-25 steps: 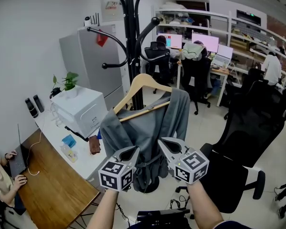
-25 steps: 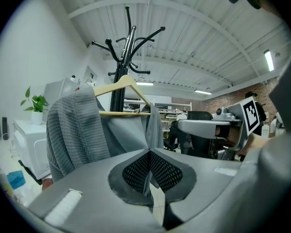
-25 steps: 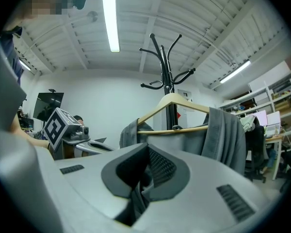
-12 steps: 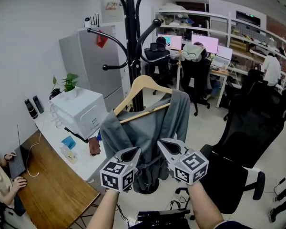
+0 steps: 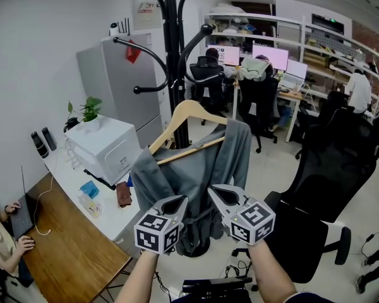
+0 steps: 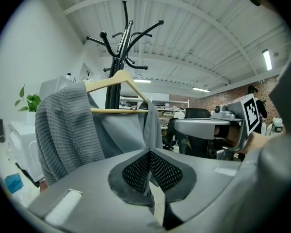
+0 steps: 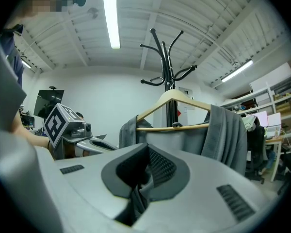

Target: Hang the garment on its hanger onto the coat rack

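Observation:
A grey garment is draped over a wooden hanger that hangs right in front of the black coat rack. I cannot make out the hanger's hook against the pole. Both grippers are low, at the garment's bottom part. My left gripper is shut with a thin fold of the grey cloth rising from its tips. My right gripper is shut too, with grey cloth pinched between its pads. In both gripper views the hanger and garment hang above the jaws.
A white box with a potted plant stands at the left, beside a wooden desk. A grey cabinet is behind the rack. A black office chair stands close on the right. People sit at desks in the back.

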A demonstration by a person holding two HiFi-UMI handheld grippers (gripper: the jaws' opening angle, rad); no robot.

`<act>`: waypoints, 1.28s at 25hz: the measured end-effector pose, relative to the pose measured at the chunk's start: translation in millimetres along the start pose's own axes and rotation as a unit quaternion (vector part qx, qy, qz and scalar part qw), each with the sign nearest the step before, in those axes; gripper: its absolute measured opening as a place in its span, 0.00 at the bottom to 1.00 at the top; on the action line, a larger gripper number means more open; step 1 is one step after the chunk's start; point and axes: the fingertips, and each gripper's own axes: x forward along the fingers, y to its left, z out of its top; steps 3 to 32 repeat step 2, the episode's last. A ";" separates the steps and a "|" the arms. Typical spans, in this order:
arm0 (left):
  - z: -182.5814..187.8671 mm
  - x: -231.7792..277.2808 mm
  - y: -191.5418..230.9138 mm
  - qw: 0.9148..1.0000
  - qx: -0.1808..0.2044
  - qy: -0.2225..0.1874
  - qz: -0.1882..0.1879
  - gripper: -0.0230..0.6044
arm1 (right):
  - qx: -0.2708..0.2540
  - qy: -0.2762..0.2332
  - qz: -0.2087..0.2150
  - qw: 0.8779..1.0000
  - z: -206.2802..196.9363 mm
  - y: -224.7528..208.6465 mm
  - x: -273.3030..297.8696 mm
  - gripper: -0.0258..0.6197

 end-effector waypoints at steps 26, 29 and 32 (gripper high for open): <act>-0.9 1.2 0.0 1.000 0.001 0.002 -0.001 0.04 | 0.000 0.001 0.000 1.000 -1.0 -0.7 0.6 0.04; -0.9 1.2 0.0 1.000 0.001 0.002 -0.001 0.04 | 0.000 0.001 0.000 1.000 -1.0 -0.7 0.6 0.04; -0.9 1.2 0.0 1.000 0.001 0.002 -0.001 0.04 | 0.000 0.001 0.000 1.000 -1.0 -0.7 0.6 0.04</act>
